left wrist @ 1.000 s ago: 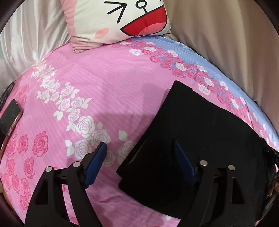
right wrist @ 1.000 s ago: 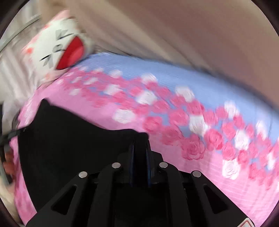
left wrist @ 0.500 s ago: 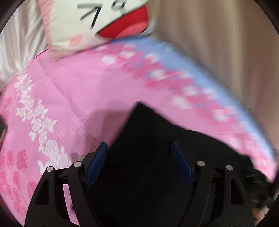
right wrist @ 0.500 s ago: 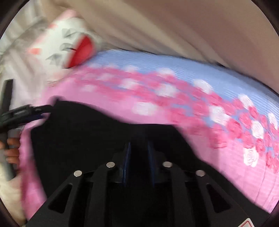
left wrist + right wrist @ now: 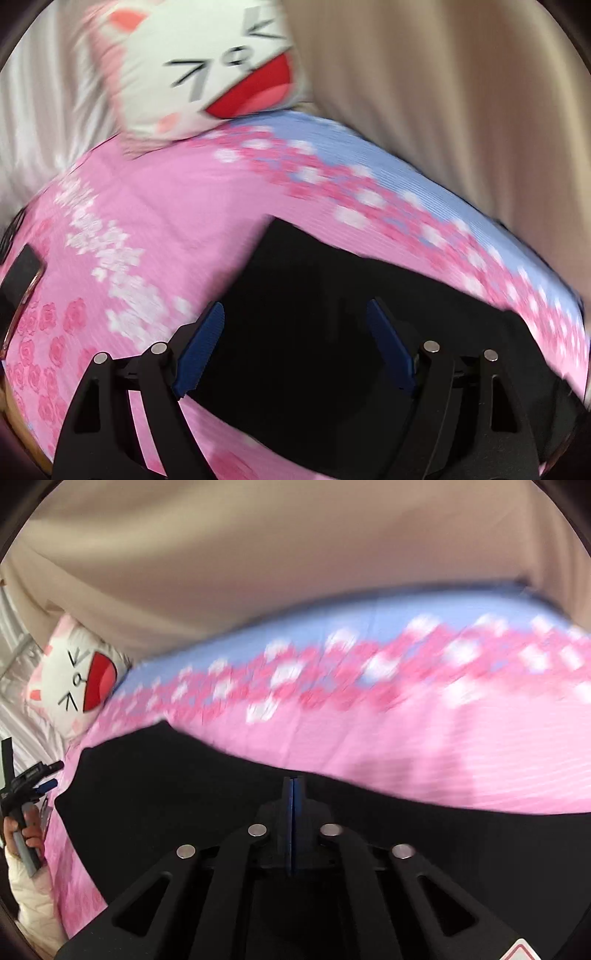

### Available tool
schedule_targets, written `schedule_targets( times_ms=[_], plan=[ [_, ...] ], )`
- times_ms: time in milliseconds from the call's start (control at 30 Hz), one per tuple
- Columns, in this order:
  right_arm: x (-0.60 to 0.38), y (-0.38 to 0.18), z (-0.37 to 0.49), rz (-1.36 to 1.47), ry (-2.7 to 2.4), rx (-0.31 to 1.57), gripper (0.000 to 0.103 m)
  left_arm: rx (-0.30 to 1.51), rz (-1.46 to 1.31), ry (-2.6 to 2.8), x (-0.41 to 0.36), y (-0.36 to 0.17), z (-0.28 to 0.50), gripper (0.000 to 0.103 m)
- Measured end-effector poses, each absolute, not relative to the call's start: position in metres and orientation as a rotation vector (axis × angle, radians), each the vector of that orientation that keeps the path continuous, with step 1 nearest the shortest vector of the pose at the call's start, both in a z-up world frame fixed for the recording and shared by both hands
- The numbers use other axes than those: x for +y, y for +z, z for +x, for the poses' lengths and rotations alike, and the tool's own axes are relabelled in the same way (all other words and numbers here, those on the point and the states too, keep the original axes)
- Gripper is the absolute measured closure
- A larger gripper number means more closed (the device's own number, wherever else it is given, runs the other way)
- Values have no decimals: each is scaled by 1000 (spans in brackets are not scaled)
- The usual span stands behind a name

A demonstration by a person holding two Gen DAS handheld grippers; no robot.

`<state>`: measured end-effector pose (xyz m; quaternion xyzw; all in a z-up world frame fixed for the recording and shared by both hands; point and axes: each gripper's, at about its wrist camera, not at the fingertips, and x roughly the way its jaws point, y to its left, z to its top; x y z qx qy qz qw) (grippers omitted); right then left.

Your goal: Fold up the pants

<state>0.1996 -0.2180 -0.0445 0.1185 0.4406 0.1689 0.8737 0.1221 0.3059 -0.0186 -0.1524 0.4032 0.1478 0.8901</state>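
The black pants [image 5: 332, 332] lie spread flat on a bed [image 5: 147, 229] covered with a pink sheet printed with roses and a blue band along its far side. In the left wrist view the left tongs [image 5: 294, 341] stand wide open above the pants, their blue pads apart with nothing pinched between them; the dark cloth fills the gap below and runs off to the right, while its left edge passes just under the left pad. A far corner of the pants points up toward a white cat-face pillow [image 5: 207, 70] at the head of the bed. A dark phone [image 5: 20, 273] lies on the sheet at the far left edge, well apart from the pants. In the right wrist view the right tongs [image 5: 293, 794] are closed, pads pressed face to face; they sit over the near part of the pants [image 5: 184, 794], but whether any cloth is caught between them I cannot tell. Their jaws have just been opening a little. The pants stretch left to right across that view, with the pink sheet beyond. At the left edge a hand [image 5: 26, 830] in a pale sleeve holds the other tool. A beige curtain [image 5: 295, 554] hangs behind the bed.
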Motion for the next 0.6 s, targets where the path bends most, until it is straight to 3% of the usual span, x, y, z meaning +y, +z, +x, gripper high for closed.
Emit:
schedule_targets(
  times_ms=[67, 133, 200, 300, 400, 600],
  plan=[
    [-236, -33, 184, 203, 300, 887, 92, 831, -278, 257, 278, -15, 118, 22],
    [-278, -28, 166, 194, 204, 864, 78, 832, -220, 211, 245, -14, 112, 17],
    [-337, -30, 145, 182, 47, 848, 70, 837, -156, 168, 210, -17, 111, 17],
    [-412, -35, 121, 170, -117, 858, 69, 828, -68, 109, 158, -21, 111, 17],
    [-475, -44, 100, 205, -237, 862, 55, 838, -37, 74, 116, -27, 117, 17],
    [-537, -72, 89, 297, -232, 896, 54, 869, 28, 115, 62, -49, 130, 17]
  ],
)
